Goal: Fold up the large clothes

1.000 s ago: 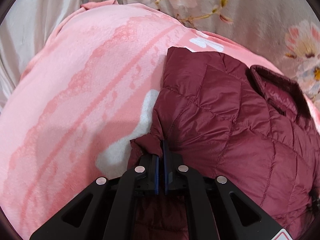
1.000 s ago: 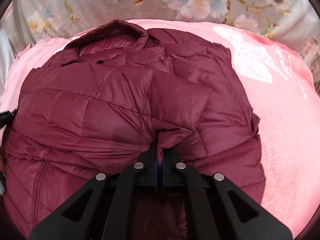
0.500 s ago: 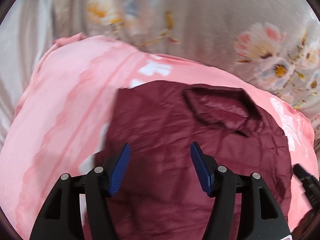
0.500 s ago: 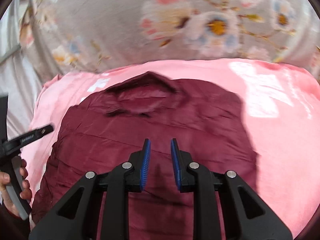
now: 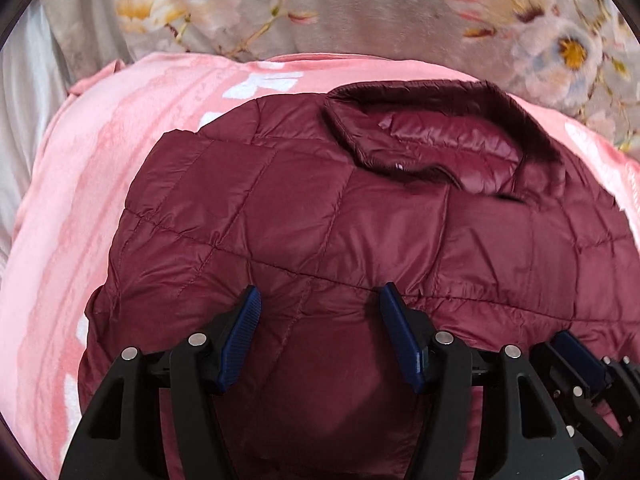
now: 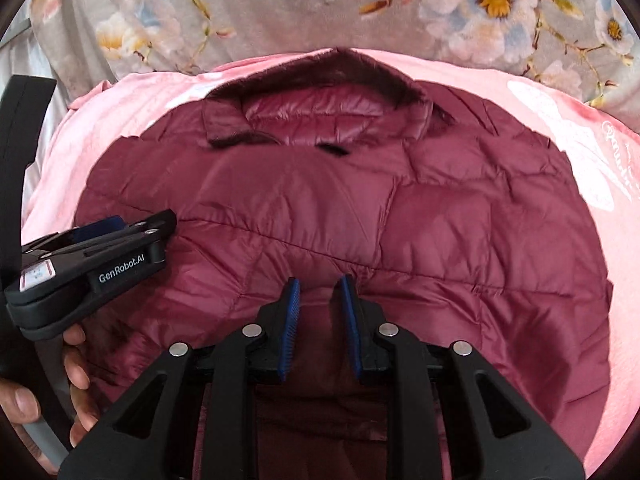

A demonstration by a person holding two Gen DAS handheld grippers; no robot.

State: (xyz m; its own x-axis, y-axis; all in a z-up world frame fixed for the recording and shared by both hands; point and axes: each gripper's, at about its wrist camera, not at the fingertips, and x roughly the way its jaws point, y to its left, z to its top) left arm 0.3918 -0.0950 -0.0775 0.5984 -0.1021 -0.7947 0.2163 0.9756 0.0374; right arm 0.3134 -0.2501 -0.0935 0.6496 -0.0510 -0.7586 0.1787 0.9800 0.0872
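Observation:
A maroon quilted jacket (image 5: 320,200) (image 6: 400,220) lies flat on the pink blanket, its sides folded inward and its collar (image 5: 432,140) (image 6: 320,112) at the far end. My left gripper (image 5: 319,292) hovers over the near part of the jacket, jaws wide open with nothing gripped. My right gripper (image 6: 320,282) is beside it over the near middle, jaws slightly apart; jacket fabric shows behind the gap, not pinched. The left gripper (image 6: 100,248) also appears at the left of the right wrist view, and the right gripper (image 5: 572,352) shows low right in the left wrist view.
The pink blanket (image 5: 100,160) (image 6: 600,160) with white markings spreads under the jacket. Beyond it lies a grey floral sheet (image 5: 360,8) (image 6: 280,12). A person's hand (image 6: 76,360) holds the left gripper's handle at the left edge.
Both grippers let go of the pinched jacket folds and opened, the left much wider. Both drew back toward the jacket's near middle, now side by side. The jacket has settled flat.

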